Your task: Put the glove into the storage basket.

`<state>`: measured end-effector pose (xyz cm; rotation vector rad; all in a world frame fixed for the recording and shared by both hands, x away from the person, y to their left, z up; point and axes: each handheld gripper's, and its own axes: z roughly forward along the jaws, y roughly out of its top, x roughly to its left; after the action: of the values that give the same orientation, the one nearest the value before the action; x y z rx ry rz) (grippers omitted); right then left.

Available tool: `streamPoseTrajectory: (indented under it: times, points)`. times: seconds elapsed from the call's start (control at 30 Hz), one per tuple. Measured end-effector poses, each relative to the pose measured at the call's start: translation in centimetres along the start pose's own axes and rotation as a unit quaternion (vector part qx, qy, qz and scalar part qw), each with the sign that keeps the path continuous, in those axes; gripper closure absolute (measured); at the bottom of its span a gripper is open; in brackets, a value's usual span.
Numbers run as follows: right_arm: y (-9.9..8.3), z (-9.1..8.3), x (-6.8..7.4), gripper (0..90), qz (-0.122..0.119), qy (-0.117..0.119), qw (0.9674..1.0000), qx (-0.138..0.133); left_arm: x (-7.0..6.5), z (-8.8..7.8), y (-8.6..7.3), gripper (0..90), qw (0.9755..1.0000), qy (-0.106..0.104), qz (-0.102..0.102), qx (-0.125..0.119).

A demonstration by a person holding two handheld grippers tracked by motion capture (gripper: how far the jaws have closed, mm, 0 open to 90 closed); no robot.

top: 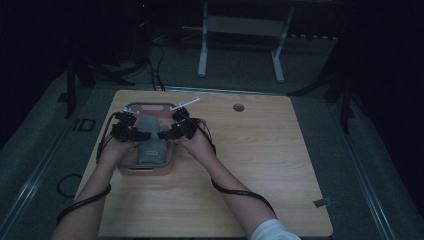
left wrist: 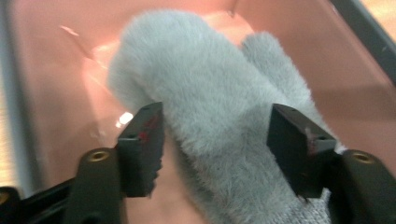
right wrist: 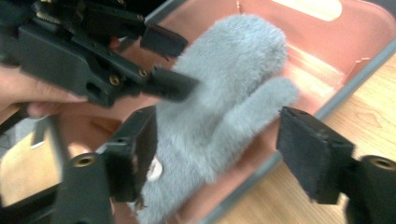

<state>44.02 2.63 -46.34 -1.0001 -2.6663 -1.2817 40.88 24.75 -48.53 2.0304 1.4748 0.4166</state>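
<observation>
A fluffy grey mitten (top: 150, 139) lies in a shallow pink tray (top: 150, 107) with a grey rim, on the left part of the wooden table. My left gripper (top: 142, 134) is over the mitten's left side and my right gripper (top: 165, 134) over its right side, tips facing each other. In the left gripper view the mitten (left wrist: 210, 93) lies between the parted jaws of the left gripper (left wrist: 217, 144), which stands open. The right gripper (right wrist: 219, 149) is open too, astride the mitten (right wrist: 224, 88) near its thumb, with the left gripper (right wrist: 170, 60) just beyond.
The tray's pink floor (left wrist: 51, 70) and grey rim (right wrist: 345, 88) surround the mitten closely. A round hole (top: 238, 107) sits in the tabletop at the back. Behind the table stand a white frame's legs (top: 202, 60) and dark cables on the floor.
</observation>
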Motion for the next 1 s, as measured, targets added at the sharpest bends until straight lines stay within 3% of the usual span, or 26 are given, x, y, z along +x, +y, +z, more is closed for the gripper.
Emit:
streamPoseTrajectory:
  times: [0.03, 0.1, 0.23, 0.37, 0.47, 0.57, 0.67, 0.87, 0.97, 1.0]
  points:
    - [-0.2, -0.5, -0.2, 23.1, -0.004, 0.013, 0.9999, 0.001, 0.1, -0.4, -0.1, 33.9, 1.0000, 0.002, -0.001, -0.008]
    - [-0.6, -1.4, -0.5, 21.5, 0.000, 0.034, 0.9994, -0.008, 0.1, -1.5, -0.4, 28.5, 0.9992, -0.017, -0.008, -0.035]
    - [-1.5, -2.5, -0.8, 19.6, -0.010, 0.046, 0.9989, -0.007, -1.1, -3.0, -1.0, 28.3, 0.9961, -0.043, -0.003, -0.077]
    - [-2.6, -3.9, -0.9, 19.6, -0.023, 0.042, 0.9988, -0.006, -3.1, -3.8, -1.6, 25.6, 0.9926, -0.063, 0.016, -0.103]
    - [-3.3, -5.1, -1.1, 19.7, -0.032, 0.040, 0.9986, -0.012, -4.6, -4.2, -2.2, 24.0, 0.9886, -0.091, 0.027, -0.117]
    - [-4.2, -6.4, -1.5, 19.9, -0.042, 0.035, 0.9982, -0.022, -6.0, -4.3, -2.7, 16.8, 0.9866, -0.100, 0.041, -0.122]
    - [-5.1, -7.5, -1.9, 19.6, -0.052, 0.028, 0.9980, -0.023, -7.7, -4.4, -3.1, 15.1, 0.9836, -0.109, 0.059, -0.131]
    - [-7.1, -9.4, -2.7, 19.3, -0.062, 0.023, 0.9975, -0.025, -10.9, -4.5, -3.6, 14.5, 0.9759, -0.133, 0.090, -0.148]
    - [-8.0, -10.3, -3.1, 19.3, -0.065, 0.018, 0.9973, -0.031, -12.3, -4.3, -3.8, 14.4, 0.9704, -0.149, 0.105, -0.159]
    - [-8.4, -10.6, -3.2, 19.3, -0.064, 0.017, 0.9974, -0.031, -12.8, -4.3, -3.9, 14.5, 0.9675, -0.154, 0.113, -0.165]
